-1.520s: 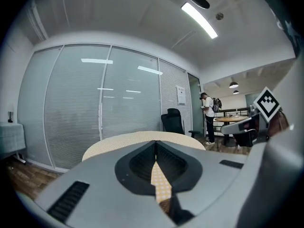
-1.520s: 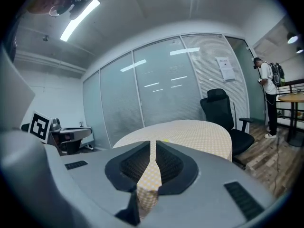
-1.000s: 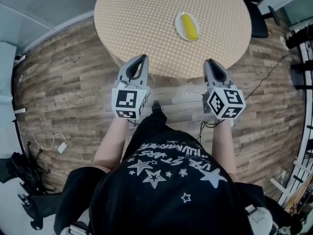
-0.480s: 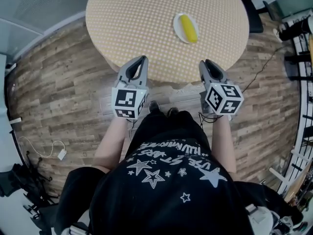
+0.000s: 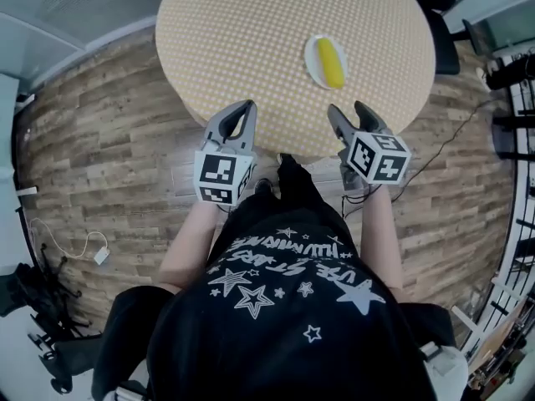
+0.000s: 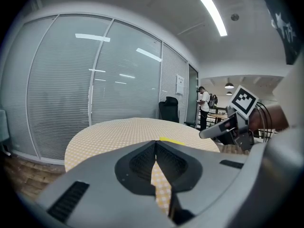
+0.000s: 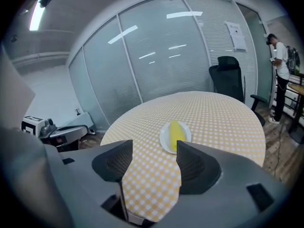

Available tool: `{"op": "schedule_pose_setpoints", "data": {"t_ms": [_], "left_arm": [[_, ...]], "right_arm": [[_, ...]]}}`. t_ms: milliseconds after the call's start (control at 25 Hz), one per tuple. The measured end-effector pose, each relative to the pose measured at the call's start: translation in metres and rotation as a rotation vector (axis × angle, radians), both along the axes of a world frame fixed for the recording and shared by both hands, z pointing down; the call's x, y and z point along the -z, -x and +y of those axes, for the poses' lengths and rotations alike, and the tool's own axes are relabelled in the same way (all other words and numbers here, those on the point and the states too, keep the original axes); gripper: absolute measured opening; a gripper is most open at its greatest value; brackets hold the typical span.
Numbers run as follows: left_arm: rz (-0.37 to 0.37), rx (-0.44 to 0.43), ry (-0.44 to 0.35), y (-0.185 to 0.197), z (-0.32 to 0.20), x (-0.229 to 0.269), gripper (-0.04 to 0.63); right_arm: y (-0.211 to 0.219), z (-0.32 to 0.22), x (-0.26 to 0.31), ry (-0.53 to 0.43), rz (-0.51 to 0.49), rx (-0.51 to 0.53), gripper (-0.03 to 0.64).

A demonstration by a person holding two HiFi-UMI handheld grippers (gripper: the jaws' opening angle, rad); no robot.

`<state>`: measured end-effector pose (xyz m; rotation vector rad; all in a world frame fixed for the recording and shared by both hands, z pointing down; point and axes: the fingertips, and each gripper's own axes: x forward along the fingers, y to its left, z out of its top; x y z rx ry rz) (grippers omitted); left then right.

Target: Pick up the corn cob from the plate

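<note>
A yellow corn cob [image 5: 331, 63] lies on a small white plate [image 5: 312, 67] on the right half of the round table [image 5: 242, 32] with its yellow checked cloth. My right gripper [image 5: 349, 112] hovers at the table's near edge, short of the plate. Its jaws have just been opening and stand open with nothing between them. In the right gripper view the corn cob [image 7: 176, 131] and plate [image 7: 165, 140] lie ahead of my right gripper [image 7: 154, 147]. My left gripper [image 5: 247, 107] is shut and empty at the near edge. In its own view my left gripper [image 6: 156, 143] sees the corn cob [image 6: 171, 141] as a sliver.
A black office chair [image 7: 231, 75] stands beyond the table, at the upper right in the head view. Glass partition walls close the far side. A person [image 7: 281, 65] stands far off at the right. Wooden floor surrounds the table, with a white cable [image 5: 79, 247] at the left.
The right gripper's jaws went from shut to wide open. Both grippers moved forward to the table's near edge, the right one more and slightly leftward.
</note>
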<state>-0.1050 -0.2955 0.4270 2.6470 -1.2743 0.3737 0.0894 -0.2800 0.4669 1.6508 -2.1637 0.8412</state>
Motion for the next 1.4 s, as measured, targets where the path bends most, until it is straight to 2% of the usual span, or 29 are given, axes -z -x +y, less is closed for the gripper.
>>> {"op": "schedule_pose_setpoints", "data": {"t_ms": [280,640,1040,1400], "left_arm": [[-0.019,0.051,0.008,-0.012,-0.036,-0.003,0.008],[-0.042,0.068,0.053,-0.039,-0.075,-0.016,0.008],[-0.059,0.092,0.096,-0.047,-0.102,-0.035,0.008],[-0.073,0.101,0.136,-0.045,-0.111,-0.044,0.008]], "right_arm": [[-0.008,-0.063,-0.030,0.097,0.002,0.057,0.288],[-0.021,-0.134,-0.057,0.208,-0.023,0.083,0.293],[-0.021,-0.161,-0.092,0.321,-0.008,0.116,0.293],[-0.019,-0.173,-0.113,0.383,0.089,0.149,0.291]]}}
